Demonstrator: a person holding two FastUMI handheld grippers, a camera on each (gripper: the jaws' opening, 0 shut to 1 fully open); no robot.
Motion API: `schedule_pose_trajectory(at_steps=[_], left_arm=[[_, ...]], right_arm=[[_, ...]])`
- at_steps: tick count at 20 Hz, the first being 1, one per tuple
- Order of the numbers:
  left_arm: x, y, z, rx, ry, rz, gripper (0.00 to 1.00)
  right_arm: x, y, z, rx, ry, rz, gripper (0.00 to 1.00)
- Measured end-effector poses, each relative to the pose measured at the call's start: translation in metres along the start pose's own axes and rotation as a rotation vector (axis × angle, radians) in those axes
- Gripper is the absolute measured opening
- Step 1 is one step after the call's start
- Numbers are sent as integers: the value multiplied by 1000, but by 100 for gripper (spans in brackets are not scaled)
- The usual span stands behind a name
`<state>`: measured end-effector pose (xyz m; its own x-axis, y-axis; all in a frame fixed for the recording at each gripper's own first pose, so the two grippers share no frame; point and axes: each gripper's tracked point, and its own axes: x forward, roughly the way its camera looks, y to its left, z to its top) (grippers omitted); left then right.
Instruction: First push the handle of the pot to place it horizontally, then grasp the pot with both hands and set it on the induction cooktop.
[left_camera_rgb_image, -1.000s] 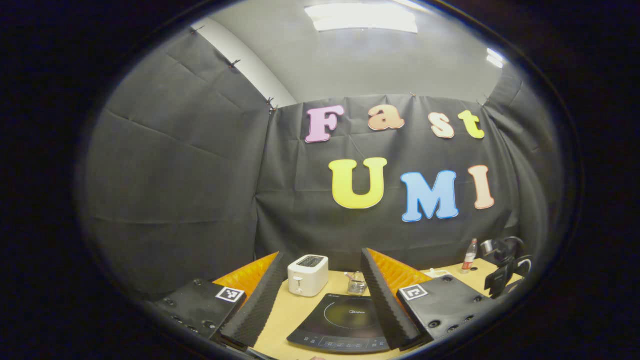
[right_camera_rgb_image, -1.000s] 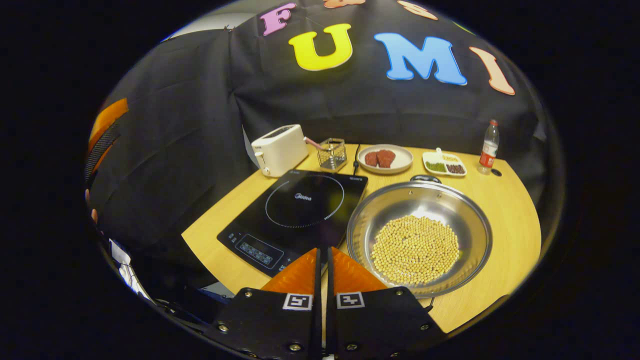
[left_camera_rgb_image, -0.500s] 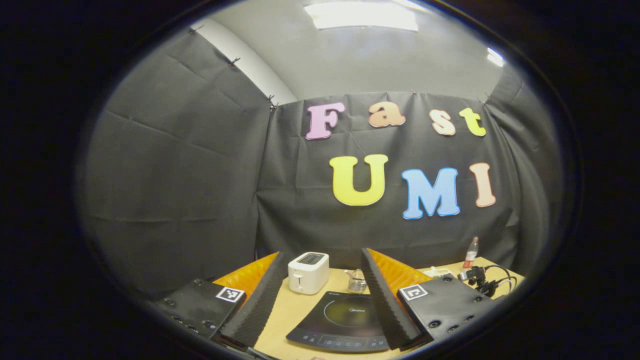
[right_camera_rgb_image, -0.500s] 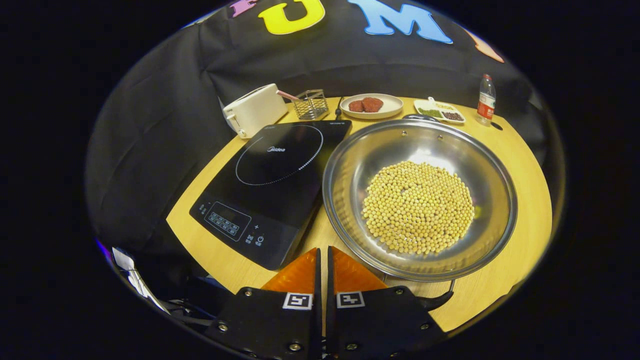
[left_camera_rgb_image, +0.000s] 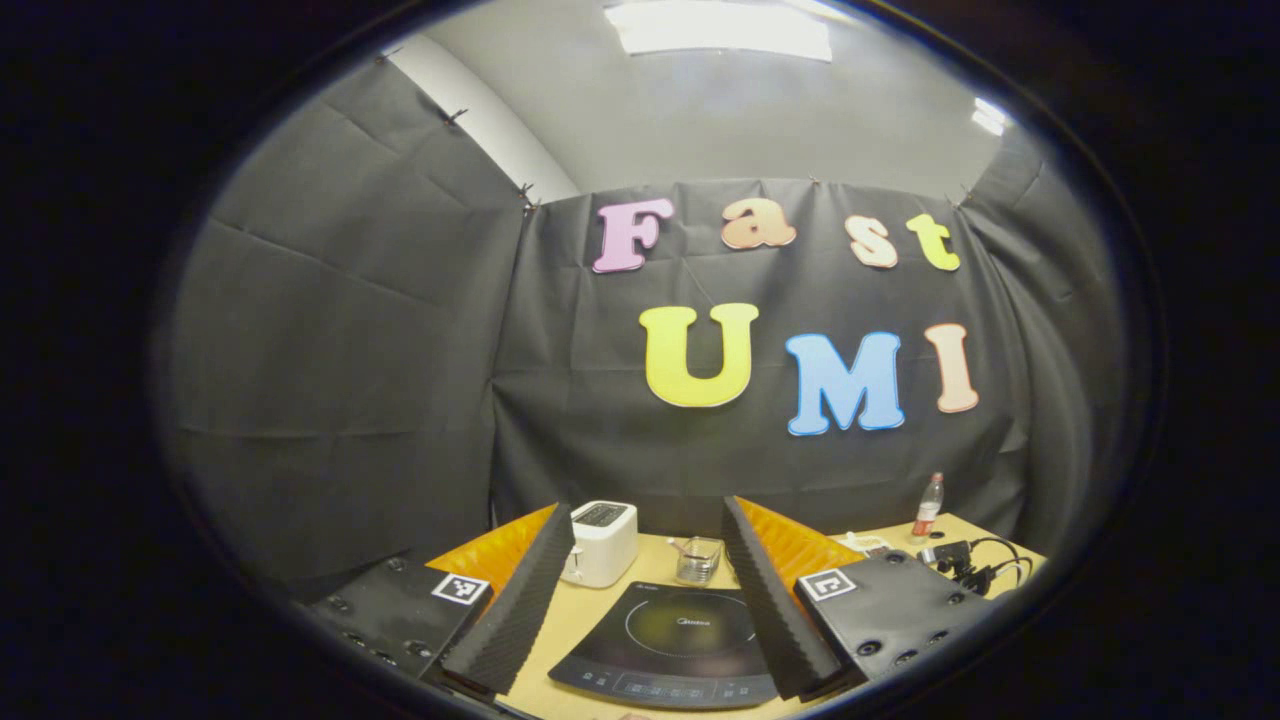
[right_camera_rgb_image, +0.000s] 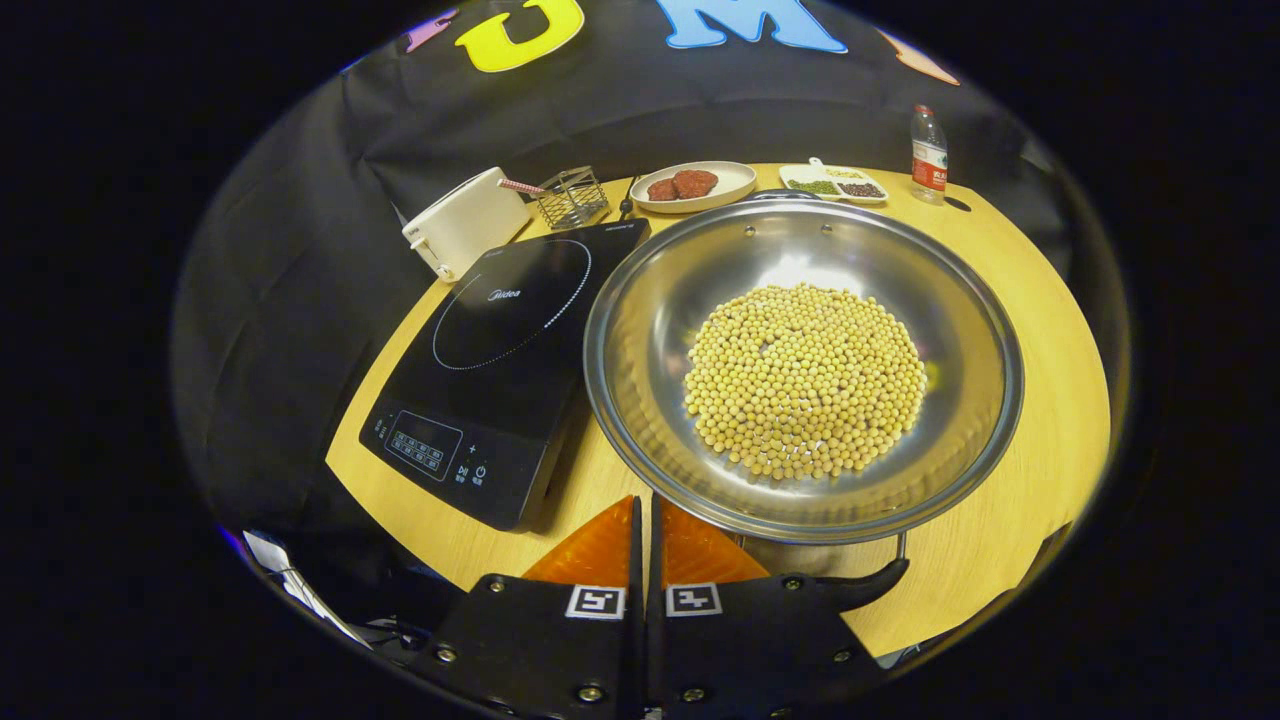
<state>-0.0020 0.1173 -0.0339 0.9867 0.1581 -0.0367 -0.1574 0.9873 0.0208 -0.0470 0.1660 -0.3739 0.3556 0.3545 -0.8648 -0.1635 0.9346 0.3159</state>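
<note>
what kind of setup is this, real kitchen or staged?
Looks staged: a mock kitchen table inside a black-cloth booth, not a real kitchen. It holds an induction cooktop, a toaster and a steel pot of beans.

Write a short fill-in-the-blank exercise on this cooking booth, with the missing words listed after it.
1. The steel pot on the table holds a pile of pale yellow ____.
2. The pot stands to the ____ of the induction cooktop in the right gripper view.
3. The right gripper has its fingers ____.
4. The left gripper has its fingers ____.

Missing words: beans; right; shut; open
</note>
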Motion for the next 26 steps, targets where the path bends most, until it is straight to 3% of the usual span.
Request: schedule_pose_trajectory(at_steps=[14,26], left_arm=[[31,-80,-7,-53,24,-89,99],[55,-174,-10,-51,31,-130,99]], right_arm=[[-32,-83,-4,13,7,-120,1],[-51,-188,15,-39,-32,-256,1]])
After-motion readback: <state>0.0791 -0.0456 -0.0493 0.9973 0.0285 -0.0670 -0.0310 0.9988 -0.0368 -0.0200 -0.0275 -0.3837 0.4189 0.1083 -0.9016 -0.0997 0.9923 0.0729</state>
